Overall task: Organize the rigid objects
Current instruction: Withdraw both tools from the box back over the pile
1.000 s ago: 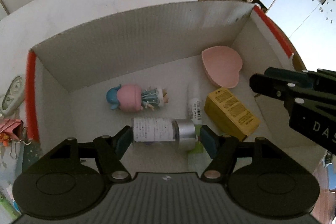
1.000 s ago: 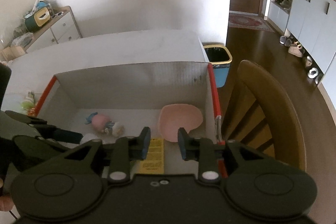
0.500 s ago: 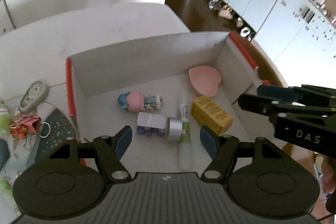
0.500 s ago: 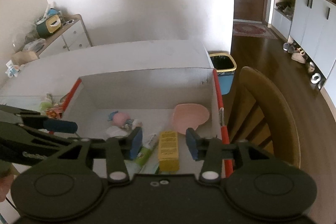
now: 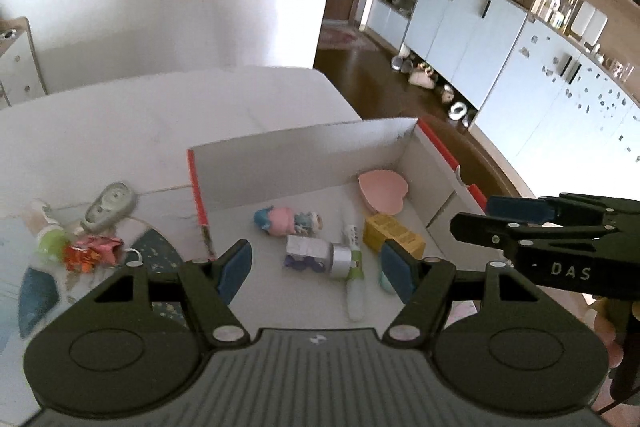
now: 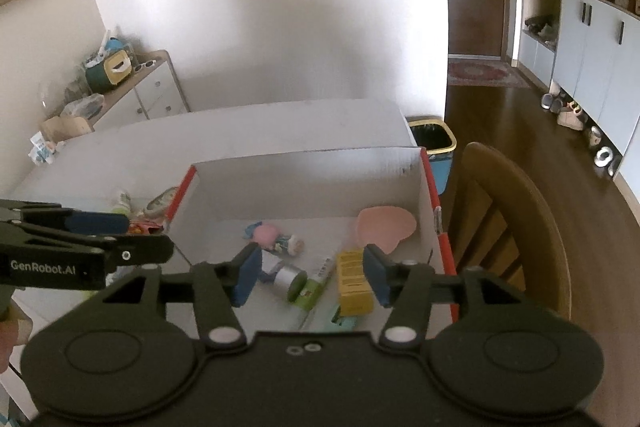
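Note:
A white cardboard box [image 5: 304,155] with red edges sits on the table. Inside lie a small doll [image 5: 286,221], a silver-capped bottle [image 5: 318,253], a green-and-white tube [image 5: 354,279], a yellow carton [image 5: 394,237] and a pink heart dish [image 5: 384,191]. The same items show in the right wrist view: doll [image 6: 274,237], bottle [image 6: 282,277], tube [image 6: 316,281], carton [image 6: 352,283], dish [image 6: 386,227]. My left gripper [image 5: 316,267] is open and empty, raised above the box's near side. My right gripper [image 6: 310,273] is open and empty above the box.
Left of the box on the table lie a correction-tape dispenser [image 5: 108,203], binder clips [image 5: 94,251] and a green-capped item [image 5: 50,237]. A wooden chair [image 6: 516,227] stands right of the box, with a bin [image 6: 432,139] behind. A dresser [image 6: 132,95] stands at the far left.
My left gripper let go of the silver-capped bottle, which now lies in the box, and both grippers rose and pulled back. My right gripper's jaws opened wider.

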Demonstrator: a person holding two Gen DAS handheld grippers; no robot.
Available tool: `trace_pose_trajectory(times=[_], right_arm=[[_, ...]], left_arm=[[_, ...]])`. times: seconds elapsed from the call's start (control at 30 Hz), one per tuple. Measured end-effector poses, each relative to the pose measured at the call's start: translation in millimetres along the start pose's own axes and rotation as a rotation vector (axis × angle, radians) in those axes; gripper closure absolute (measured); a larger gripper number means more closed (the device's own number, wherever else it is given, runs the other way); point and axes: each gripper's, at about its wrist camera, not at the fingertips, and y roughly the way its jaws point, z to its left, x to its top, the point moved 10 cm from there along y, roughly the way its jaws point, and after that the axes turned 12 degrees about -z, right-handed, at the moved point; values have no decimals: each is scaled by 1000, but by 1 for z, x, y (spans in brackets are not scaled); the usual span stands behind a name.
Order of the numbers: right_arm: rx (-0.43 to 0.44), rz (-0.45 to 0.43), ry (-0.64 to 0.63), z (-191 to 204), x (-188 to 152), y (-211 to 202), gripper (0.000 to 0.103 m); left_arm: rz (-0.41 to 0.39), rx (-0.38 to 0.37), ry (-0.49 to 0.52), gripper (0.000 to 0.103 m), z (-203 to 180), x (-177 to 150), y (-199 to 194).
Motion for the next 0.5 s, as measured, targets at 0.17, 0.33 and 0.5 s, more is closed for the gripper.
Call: trace_pose_trajectory(times=[0.17,0.33,0.5], right_arm=[[2,-17,-9,12,0,-10,39],[8,-26,-19,29,-3,-17,28],[17,-31,-30,51,-6,-19,19]], left_arm=[[-45,31,7,32,16,3,-22],[-87,41,-19,28,40,3,-44],[-109,56,-47,25,73,-2,-64]])
